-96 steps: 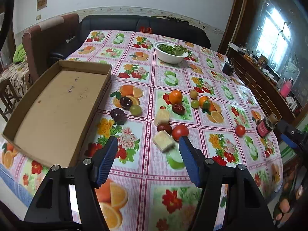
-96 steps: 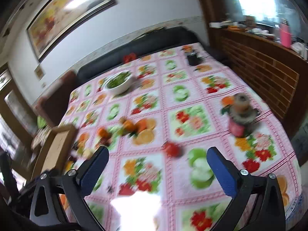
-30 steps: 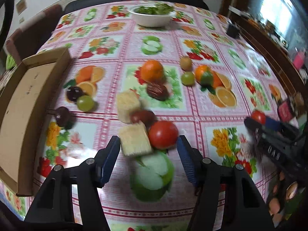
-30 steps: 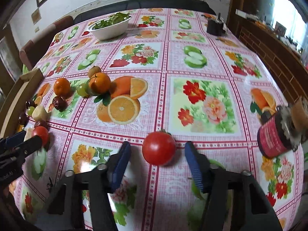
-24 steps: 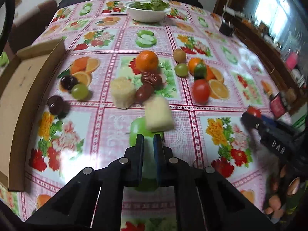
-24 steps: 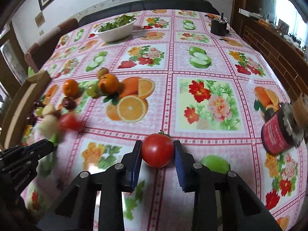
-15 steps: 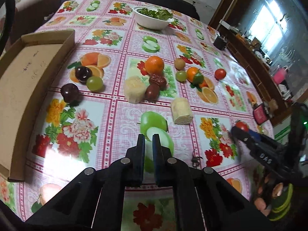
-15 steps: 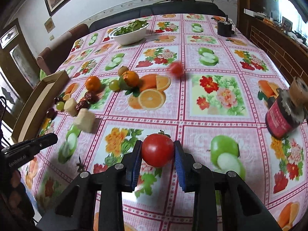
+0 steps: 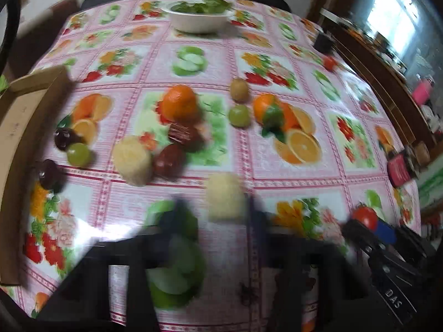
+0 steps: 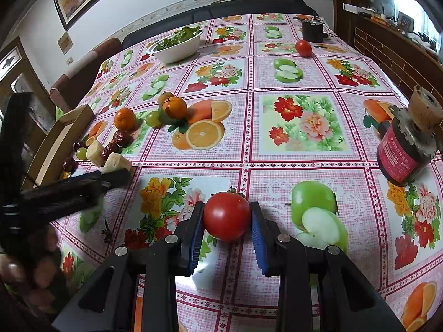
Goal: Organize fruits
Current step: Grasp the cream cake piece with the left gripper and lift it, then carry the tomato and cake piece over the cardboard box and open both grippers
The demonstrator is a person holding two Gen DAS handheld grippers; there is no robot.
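White letters "DAS" stand on the right tongs (image 9: 368, 222); the red canister (image 10: 398, 155) label is unreadable

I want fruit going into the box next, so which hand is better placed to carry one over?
Right: its gripper already clamps a tomato. The left gripper holds nothing, jaws opening.

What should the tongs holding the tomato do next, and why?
Probably carry it toward the cardboard box. The right tongs already squeeze the tomato on both sides, and the box sits far off by the other fruit.
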